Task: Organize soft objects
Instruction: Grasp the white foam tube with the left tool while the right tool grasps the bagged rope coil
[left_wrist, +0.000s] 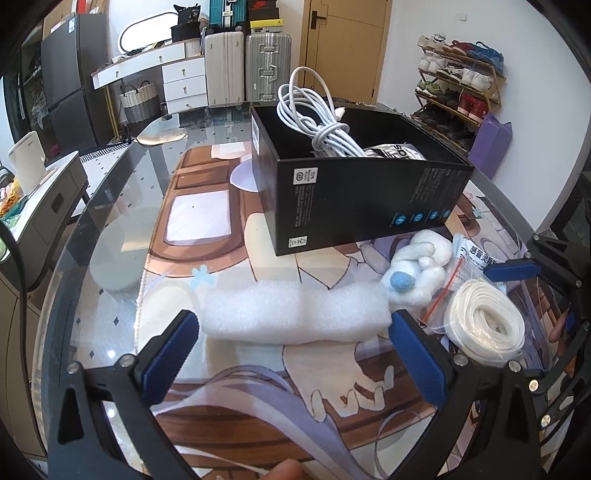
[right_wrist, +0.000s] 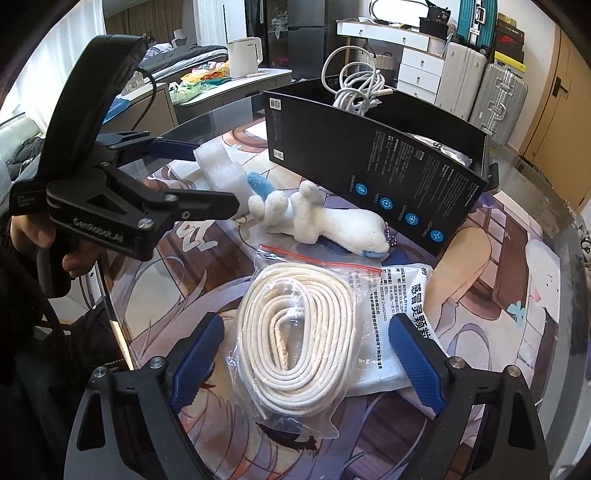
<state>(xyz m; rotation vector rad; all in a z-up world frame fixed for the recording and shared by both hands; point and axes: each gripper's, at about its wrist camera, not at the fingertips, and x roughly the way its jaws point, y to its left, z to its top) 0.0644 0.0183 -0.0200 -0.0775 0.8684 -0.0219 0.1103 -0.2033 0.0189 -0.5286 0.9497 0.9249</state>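
A white foam roll lies on the printed mat; my left gripper is open with its blue fingers on either side of the roll's ends. A white plush toy with blue parts lies to its right, also in the right wrist view. A bagged coil of white rope lies between the open fingers of my right gripper. A white sachet lies under the bag. A black box behind holds a white cable and a packet.
The left gripper shows in the right wrist view over the foam. The round glass table's edge curves left. A counter with a kettle, suitcases and a shoe rack stand beyond.
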